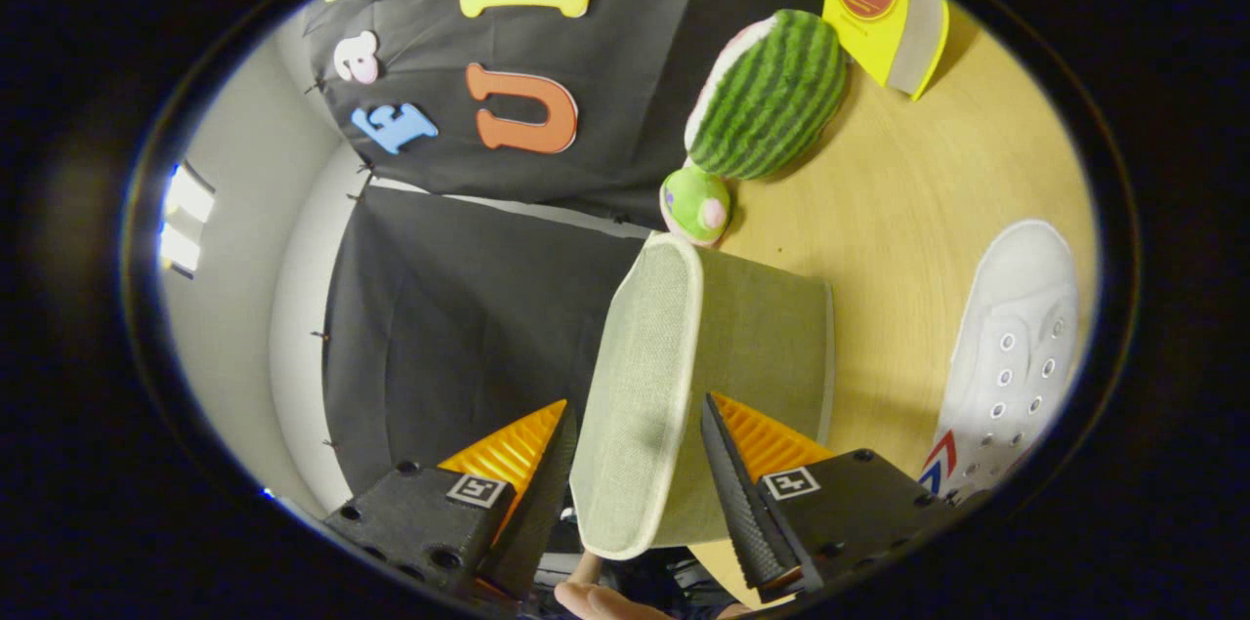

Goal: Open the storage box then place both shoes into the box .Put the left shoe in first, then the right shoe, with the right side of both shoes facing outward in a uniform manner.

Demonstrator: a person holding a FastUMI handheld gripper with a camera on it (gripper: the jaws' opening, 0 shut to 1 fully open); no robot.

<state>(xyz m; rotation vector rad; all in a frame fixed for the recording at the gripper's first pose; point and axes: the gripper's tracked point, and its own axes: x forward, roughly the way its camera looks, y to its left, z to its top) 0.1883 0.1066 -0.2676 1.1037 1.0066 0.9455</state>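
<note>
Here the fingers straddle the box lid; contact unclear, white shoe cut off.

I count one storage box, its lid between my two fingers. On the surface lie one white shoe, one watermelon plush, one small green toy, perhaps a second plush, and one yellow box.

White shoe cut off at heel end. Storage box interior hidden; tongs contact with its lid indeterminate. Yellow box partly cropped.
</note>
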